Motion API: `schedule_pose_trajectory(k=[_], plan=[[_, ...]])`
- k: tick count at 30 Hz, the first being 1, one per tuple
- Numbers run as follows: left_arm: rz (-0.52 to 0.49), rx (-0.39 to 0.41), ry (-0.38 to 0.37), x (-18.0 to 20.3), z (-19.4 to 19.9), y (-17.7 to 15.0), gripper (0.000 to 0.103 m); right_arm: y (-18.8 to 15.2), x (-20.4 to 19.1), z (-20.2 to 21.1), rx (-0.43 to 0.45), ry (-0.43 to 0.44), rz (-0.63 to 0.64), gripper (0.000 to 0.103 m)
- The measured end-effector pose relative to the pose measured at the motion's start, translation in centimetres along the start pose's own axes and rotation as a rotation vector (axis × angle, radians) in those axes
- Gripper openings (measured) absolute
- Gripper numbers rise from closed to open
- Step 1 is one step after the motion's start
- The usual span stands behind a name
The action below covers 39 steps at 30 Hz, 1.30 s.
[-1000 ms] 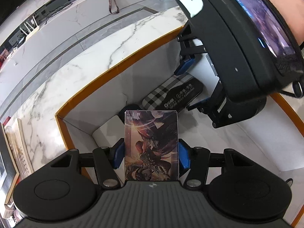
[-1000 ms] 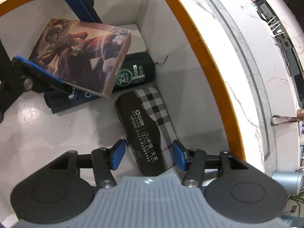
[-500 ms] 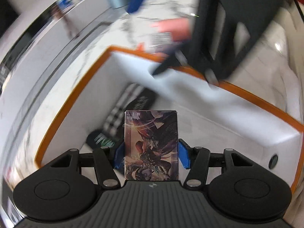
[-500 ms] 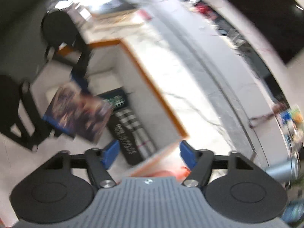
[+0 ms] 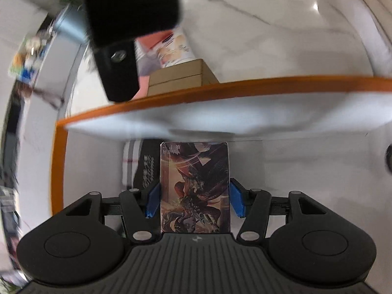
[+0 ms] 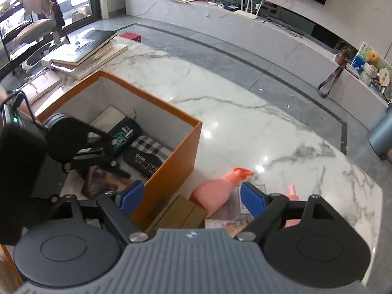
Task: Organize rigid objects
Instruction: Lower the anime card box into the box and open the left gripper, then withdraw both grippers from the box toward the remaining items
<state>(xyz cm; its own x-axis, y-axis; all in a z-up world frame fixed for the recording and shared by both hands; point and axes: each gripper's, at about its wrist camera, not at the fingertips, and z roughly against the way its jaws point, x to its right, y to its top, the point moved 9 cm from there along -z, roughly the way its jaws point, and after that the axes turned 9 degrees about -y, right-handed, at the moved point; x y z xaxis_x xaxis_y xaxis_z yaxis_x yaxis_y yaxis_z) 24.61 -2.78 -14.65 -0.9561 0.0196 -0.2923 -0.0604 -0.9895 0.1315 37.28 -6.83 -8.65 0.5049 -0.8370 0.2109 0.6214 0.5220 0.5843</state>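
Two tools are working: the left tool point(image 5: 194, 199) is gripping the card box point(image 5: 194, 187) inside the orange bin point(image 6: 171, 169), needing release; the right tool point(image 6: 189, 198), released, is hovering above the pink bottle point(image 6: 215, 192).

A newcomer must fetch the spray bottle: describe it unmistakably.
Start at the orange-walled cardboard storage box on the white marble table. Just outside its near corner lies a pink plastic spray bottle on its side, beside a flat brown cardboard box; only it has a trigger nozzle.
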Motion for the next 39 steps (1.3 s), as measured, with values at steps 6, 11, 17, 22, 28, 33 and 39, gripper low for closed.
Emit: schedule_pose_trajectory(k=[6,11,17,22,28,33,39], plan=[[0.029,-0.012,0.021,-0.3,-0.8,-0.8,0.073,-0.3,0.0,-1.1,-0.004,0.0,-0.026,0.085],[0.146,0.008,0.064,-0.7,0.0,-2.1,0.078,-0.9,-0.6,-1.6,-0.012,0.003,-0.02,0.085],[0.383,-0.012,0.036,-1.2,0.3,-4.0,0.062,-1.1,-1.2,-1.8,-0.019,-0.014,-0.002,0.085],[0.519,0.05,0.031,-2.7,1.3,-4.0,0.054,-1.1,-1.1,-1.8,-0.025,-0.022,0.001,0.085],[0.478,0.058,0.04,-3.1,1.4,-3.5,0.049,-1.1,-1.3,-1.8,-0.031,-0.028,0.003,0.085],[0.509,0.086,0.027,-2.5,1.7,-2.7,0.051,-1.0,-1.1,-1.1,-0.02,-0.031,-0.003,0.085],[0.584,0.173,-0.004,-2.5,5.3,-1.2,0.051,-0.6,-0.1,1.5,0.017,-0.04,-0.036,0.083]])
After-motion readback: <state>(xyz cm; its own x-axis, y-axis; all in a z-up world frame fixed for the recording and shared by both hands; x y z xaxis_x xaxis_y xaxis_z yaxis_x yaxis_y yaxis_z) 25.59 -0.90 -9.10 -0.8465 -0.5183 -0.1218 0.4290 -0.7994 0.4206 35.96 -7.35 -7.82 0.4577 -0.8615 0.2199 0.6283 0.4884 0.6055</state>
